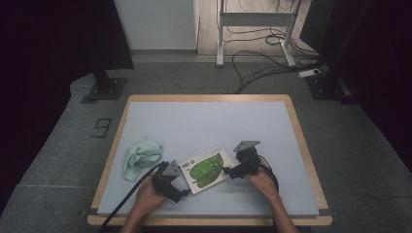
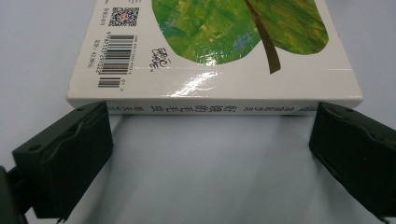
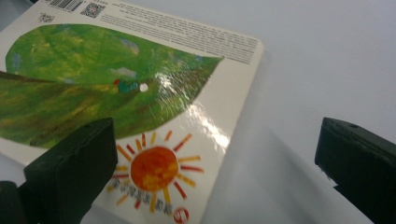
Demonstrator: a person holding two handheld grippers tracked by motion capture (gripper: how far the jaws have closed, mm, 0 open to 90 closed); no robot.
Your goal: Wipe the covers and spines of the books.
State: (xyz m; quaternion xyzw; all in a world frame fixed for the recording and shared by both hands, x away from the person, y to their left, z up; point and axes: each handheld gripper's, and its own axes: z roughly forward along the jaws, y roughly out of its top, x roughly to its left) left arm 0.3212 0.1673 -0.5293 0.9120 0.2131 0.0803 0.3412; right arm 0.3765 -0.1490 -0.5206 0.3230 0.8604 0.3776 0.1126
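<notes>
Grey carpeted floor (image 1: 58,145) surrounded a wood-edged tabletop (image 1: 204,121) with a pale blue-grey surface; cables (image 1: 262,63) and a white metal frame (image 1: 252,19) lay on the floor beyond its far edge.

Item 1: picture book (image 1: 204,170), closed, lying flat, back cover up. Cover showed a large green leaf, an orange sun, a barcode and a QR code. It lay between the two tongs, on the half of the tabletop nearer the person.

Item 2: left tongs (image 1: 180,190), held in the person's left hand (image 1: 148,196), black cable trailing off the near edge. In the left gripper view the jaws stood wide, resting low on the tabletop, one at each end of the book's spine (image 2: 210,108); the tips were at or just short of the spine, and contact could not be told. Nothing was gripped.

Item 3: right tongs (image 1: 227,171), held in the person's right hand (image 1: 262,182), grey three-cornered plate on top. In the right gripper view the jaws stood wide and gripped nothing; one jaw was over the sun corner of the cover (image 3: 154,168), the other over bare tabletop beside the book's edge.

Item 4: crumpled mint-green cloth (image 1: 141,154), beyond the left tongs and to their outer side, apart from the book.
</notes>
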